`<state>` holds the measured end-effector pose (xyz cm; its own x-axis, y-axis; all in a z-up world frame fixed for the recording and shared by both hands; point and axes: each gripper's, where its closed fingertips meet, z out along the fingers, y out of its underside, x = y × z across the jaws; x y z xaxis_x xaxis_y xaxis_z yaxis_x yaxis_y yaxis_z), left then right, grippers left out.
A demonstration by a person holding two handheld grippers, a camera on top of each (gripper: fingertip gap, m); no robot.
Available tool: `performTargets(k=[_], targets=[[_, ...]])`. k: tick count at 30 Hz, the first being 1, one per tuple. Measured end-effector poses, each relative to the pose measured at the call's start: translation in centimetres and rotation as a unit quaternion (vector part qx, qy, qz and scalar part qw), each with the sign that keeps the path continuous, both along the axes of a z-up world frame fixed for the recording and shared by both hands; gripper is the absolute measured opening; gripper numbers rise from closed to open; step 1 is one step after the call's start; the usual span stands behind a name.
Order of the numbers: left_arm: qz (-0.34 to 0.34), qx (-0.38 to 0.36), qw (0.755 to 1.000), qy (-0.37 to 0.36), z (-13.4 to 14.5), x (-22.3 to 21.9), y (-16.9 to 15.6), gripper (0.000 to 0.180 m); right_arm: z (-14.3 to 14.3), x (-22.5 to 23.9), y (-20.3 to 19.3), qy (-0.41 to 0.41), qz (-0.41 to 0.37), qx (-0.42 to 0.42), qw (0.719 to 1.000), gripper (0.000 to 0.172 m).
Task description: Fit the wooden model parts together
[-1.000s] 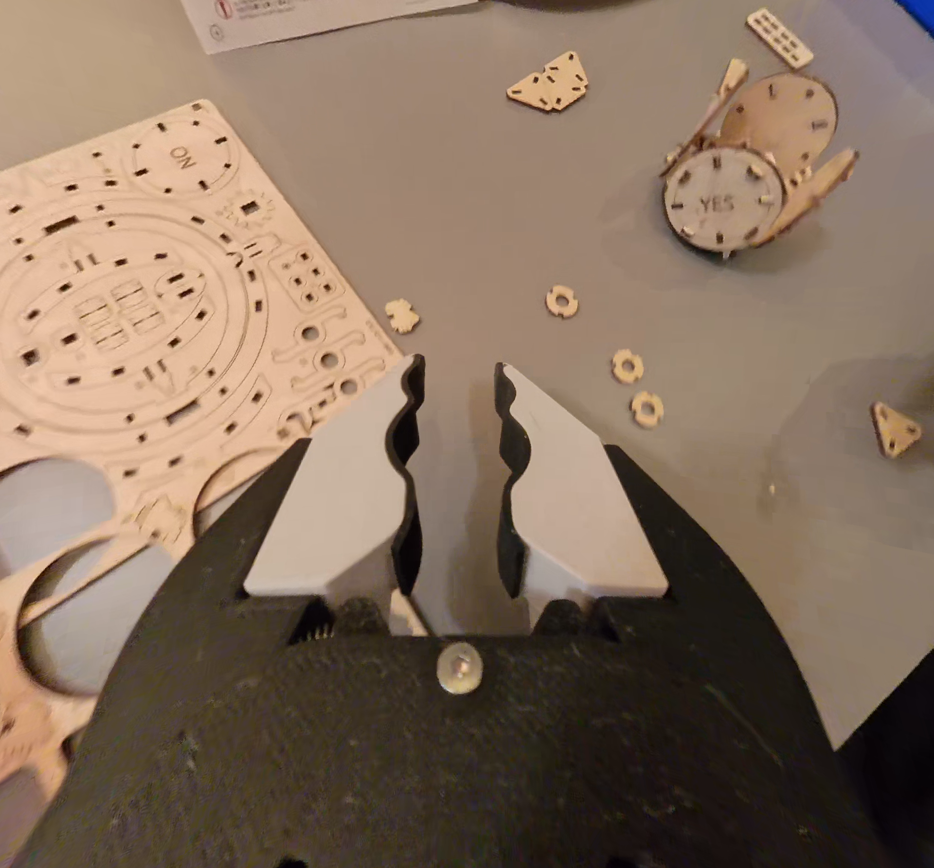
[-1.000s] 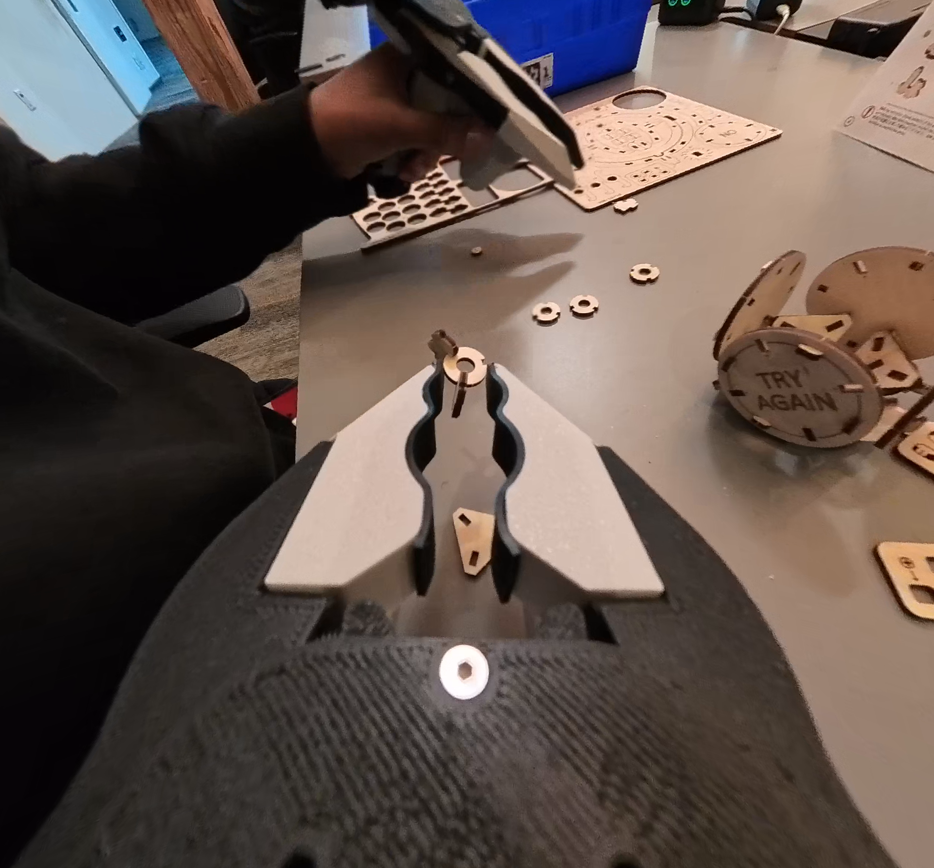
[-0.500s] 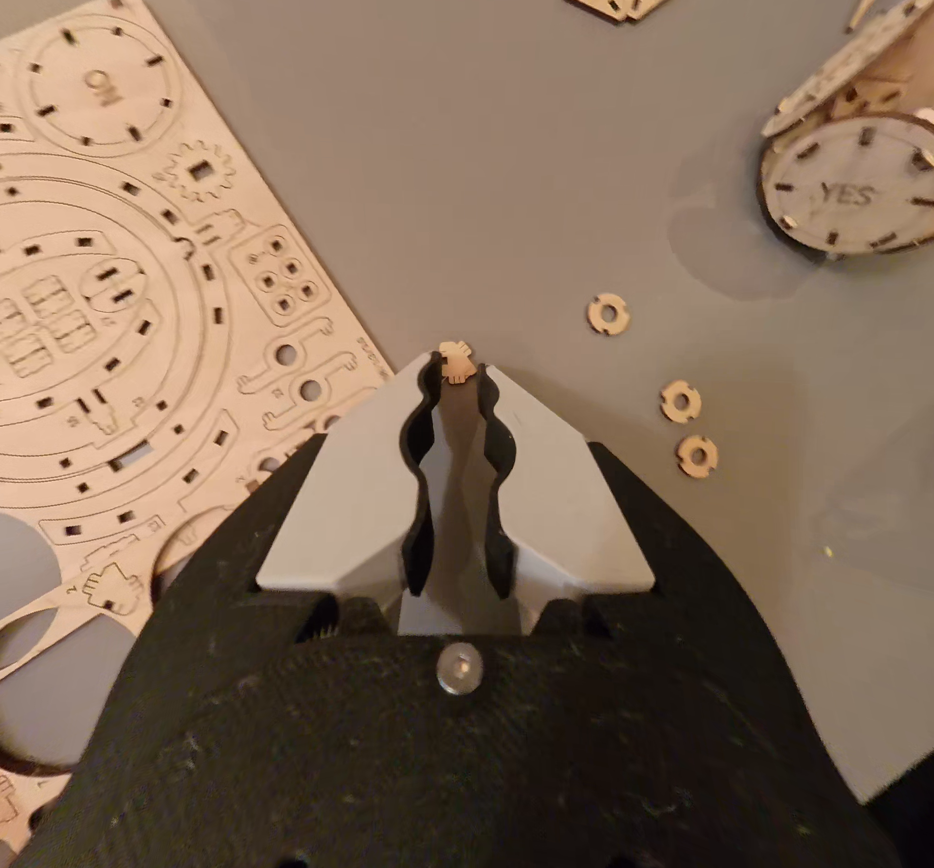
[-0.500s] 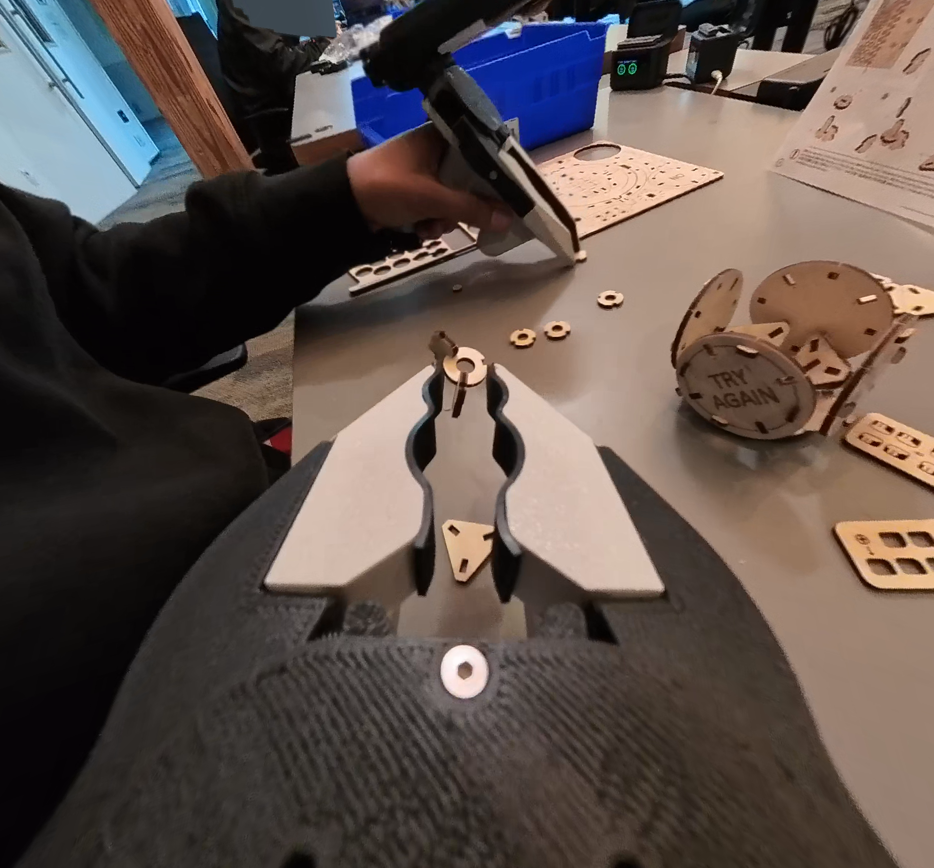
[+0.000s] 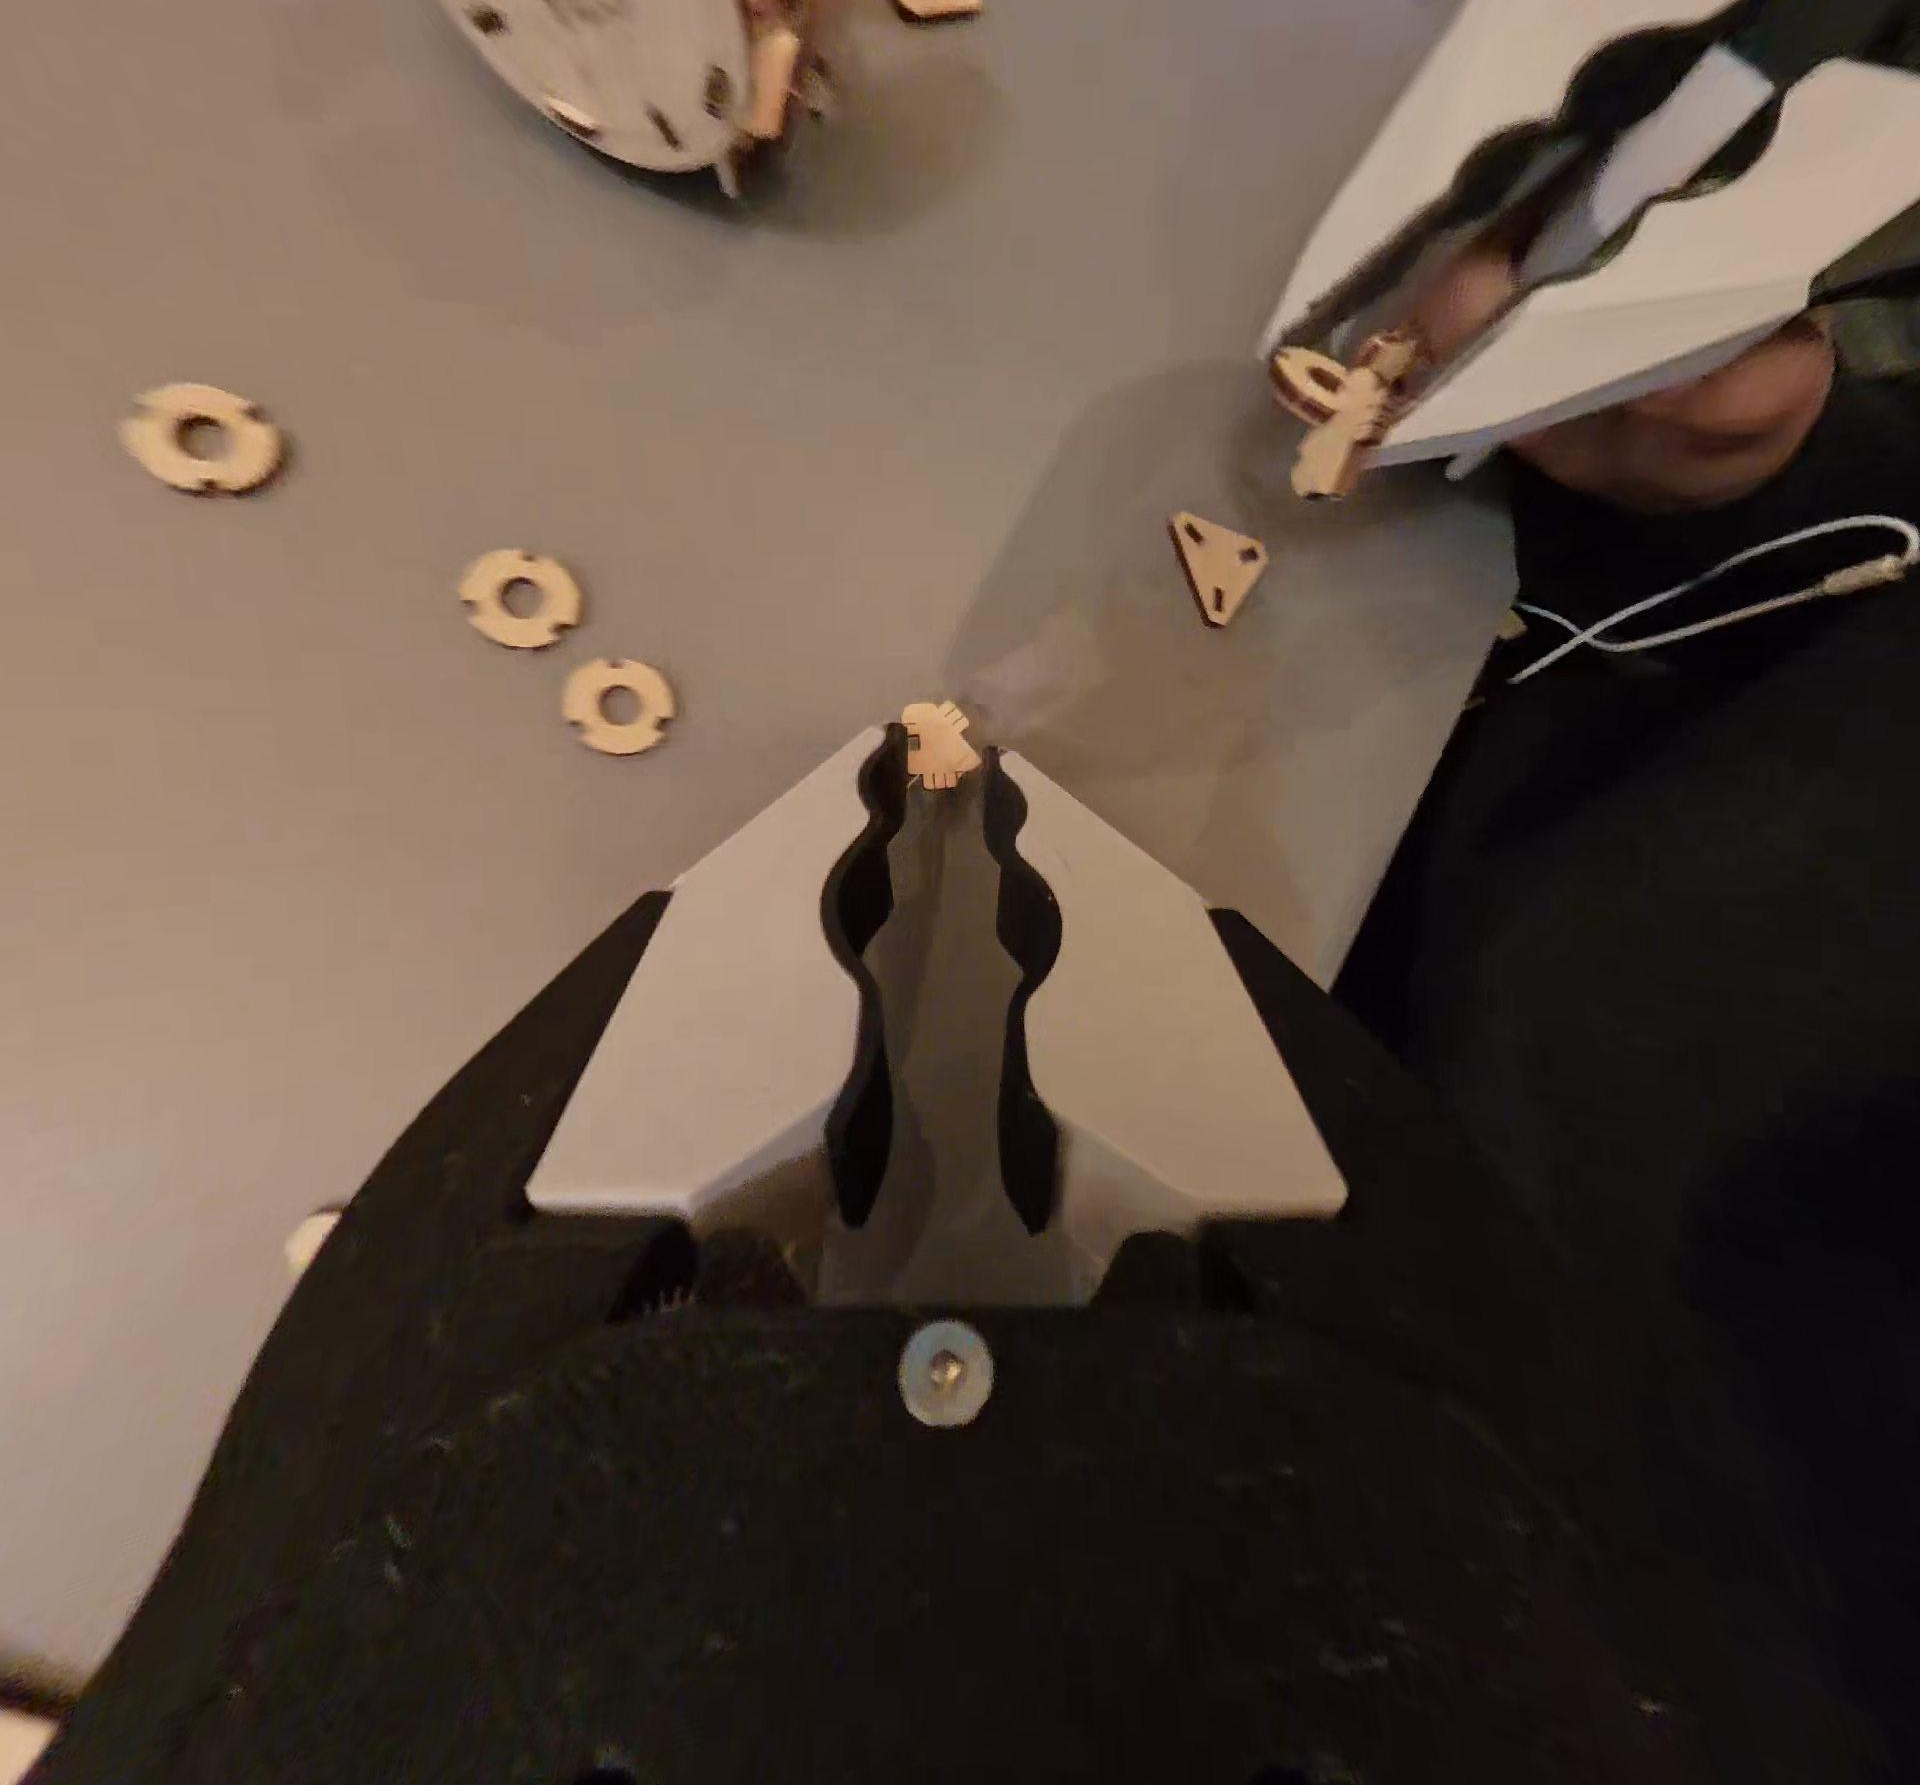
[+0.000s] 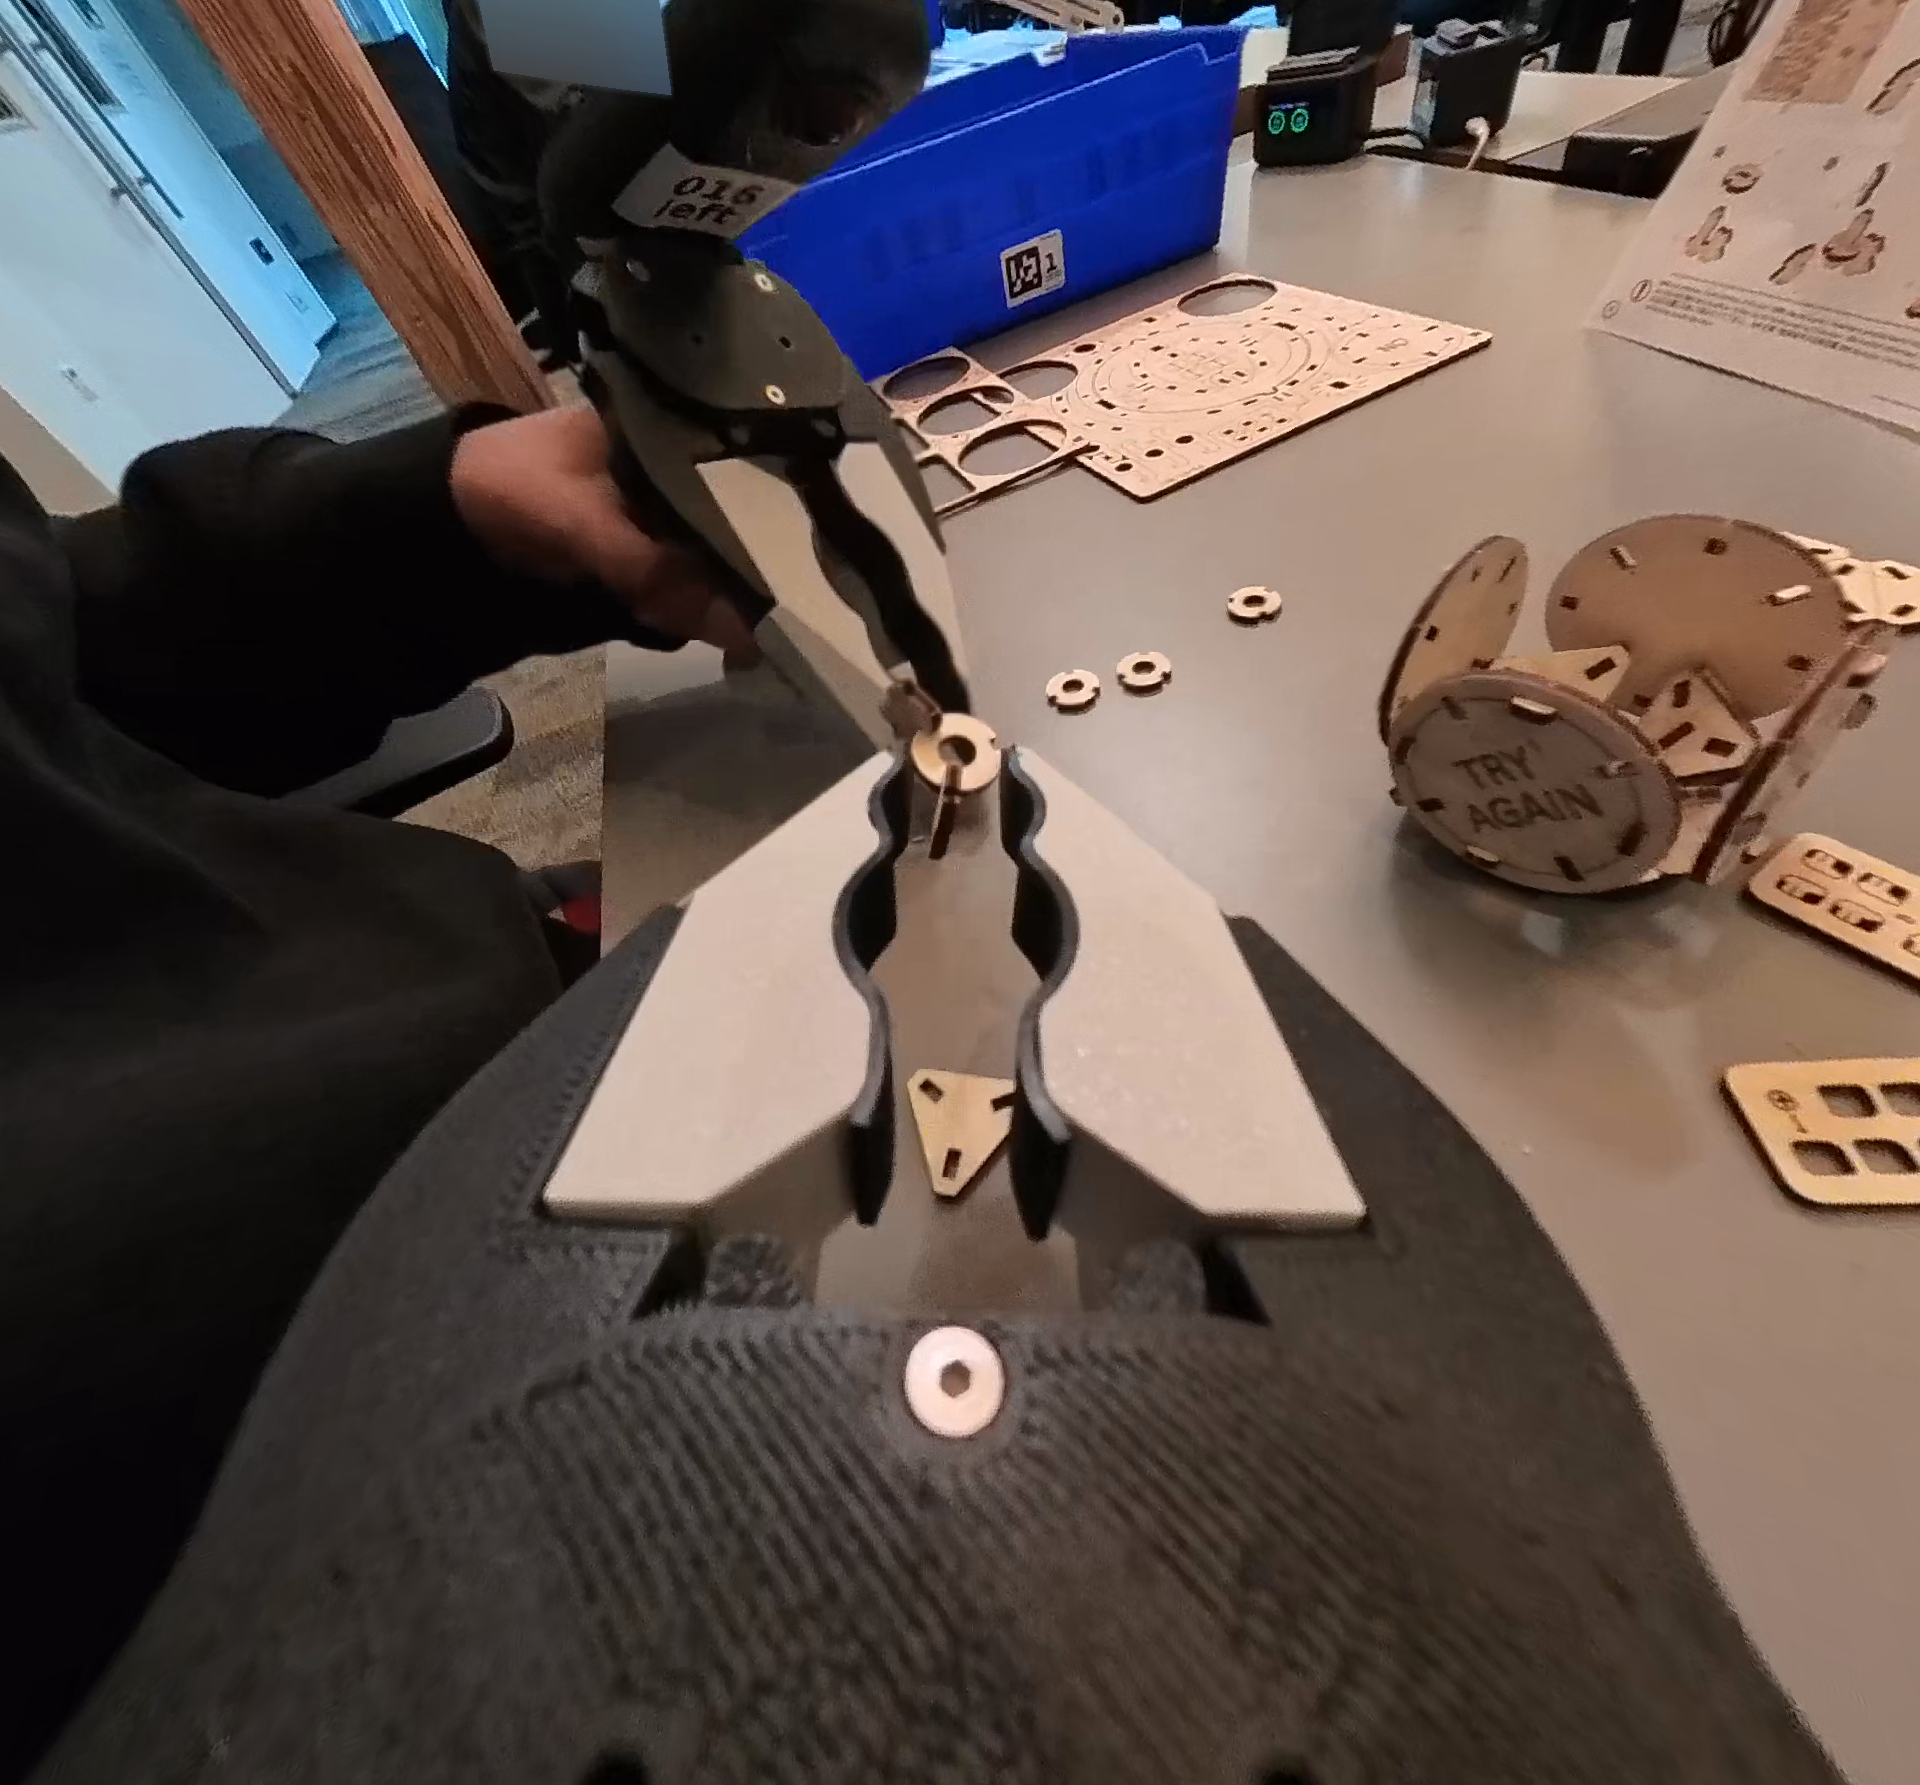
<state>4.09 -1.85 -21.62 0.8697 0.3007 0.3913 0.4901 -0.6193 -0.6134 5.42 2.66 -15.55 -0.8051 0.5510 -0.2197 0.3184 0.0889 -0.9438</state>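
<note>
My left gripper is shut on a small notched wooden piece, pinched at the fingertips above the grey table. In the right wrist view this left gripper and its piece sit just behind the tips of my right gripper. My right gripper is shut on a wooden ring with a thin wooden pin slotted into it. In the left wrist view the right gripper shows at the upper right with the ring. The two held parts are close together; I cannot tell whether they touch.
A partly built wooden model of slotted discs stands to the right. Three loose rings and a wooden triangle lie on the table. A laser-cut sheet, a blue bin, a paper leaflet and flat slotted plates are around. The wooden triangle lies around 8 cm away from my right fingertips. It turns up in the right wrist view as well.
My left gripper shut on the small piece lying beside the sheet, lifted it and carried it over to the right gripper's tips. The right gripper kept its ring and barely moved.
</note>
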Motion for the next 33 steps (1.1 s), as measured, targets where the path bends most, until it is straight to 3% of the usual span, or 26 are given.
performTargets(k=[17,26,33], targets=[[-0.026,-0.009,0.999,0.028,-0.8,2.0,0.2,0.017,0.3,-0.1,0.3,0.006,-0.01,-0.009,1.0,0.015],[-0.005,-0.019,0.998,0.062,-1.1,1.3,0.4,0.019,0.6,-0.2,0.5,0.007,-0.013,-0.019,1.0,0.015],[0.044,-0.043,0.992,0.106,-0.6,-1.2,-1.4,0.017,0.5,-0.1,0.5,0.01,-0.013,-0.014,1.0,0.015]])
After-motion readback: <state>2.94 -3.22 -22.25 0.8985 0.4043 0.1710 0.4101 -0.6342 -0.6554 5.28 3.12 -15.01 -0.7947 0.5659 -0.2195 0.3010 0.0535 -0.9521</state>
